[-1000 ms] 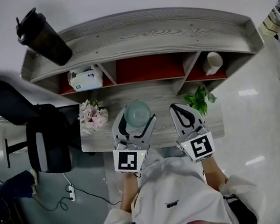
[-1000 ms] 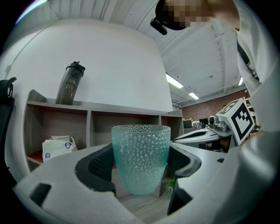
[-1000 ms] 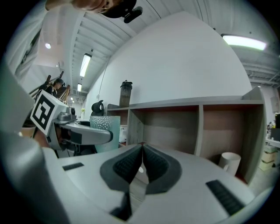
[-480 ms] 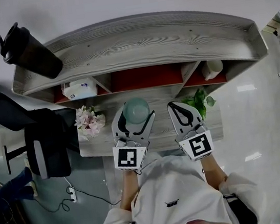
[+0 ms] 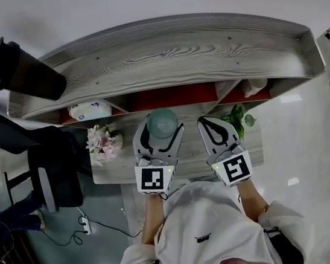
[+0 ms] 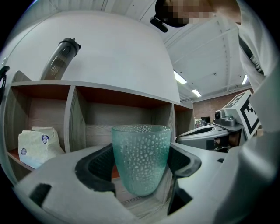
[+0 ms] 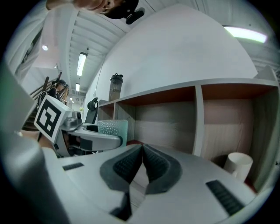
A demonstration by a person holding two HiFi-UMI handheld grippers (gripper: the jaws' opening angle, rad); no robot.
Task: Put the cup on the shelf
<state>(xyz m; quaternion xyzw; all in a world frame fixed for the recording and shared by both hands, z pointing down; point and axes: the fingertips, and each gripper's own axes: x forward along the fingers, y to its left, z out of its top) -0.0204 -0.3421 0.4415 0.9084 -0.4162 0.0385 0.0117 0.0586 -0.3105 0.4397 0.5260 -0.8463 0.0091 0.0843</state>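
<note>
A pale green dimpled glass cup (image 6: 141, 157) stands upright between the jaws of my left gripper (image 6: 141, 164), which is shut on it. In the head view the cup (image 5: 162, 123) hangs over the desk just before the shelf's middle compartment (image 5: 172, 97), held by the left gripper (image 5: 162, 132). The grey wooden shelf (image 5: 160, 56) has three red-backed compartments. My right gripper (image 5: 212, 129) sits to the right of the cup, shut with nothing in it; its pads (image 7: 153, 166) meet in the right gripper view (image 7: 141, 164).
A dark shaker bottle (image 5: 19, 69) stands on the shelf top at left. A white tissue pack (image 5: 89, 110) fills the left compartment, a white mug (image 7: 238, 166) the right one. Pink flowers (image 5: 101, 144) and a green plant (image 5: 236, 121) sit on the desk. A black chair (image 5: 51, 168) is at left.
The left gripper with the cup has moved slightly forward toward the middle compartment. The view has shifted, so the shelf fronts look narrower.
</note>
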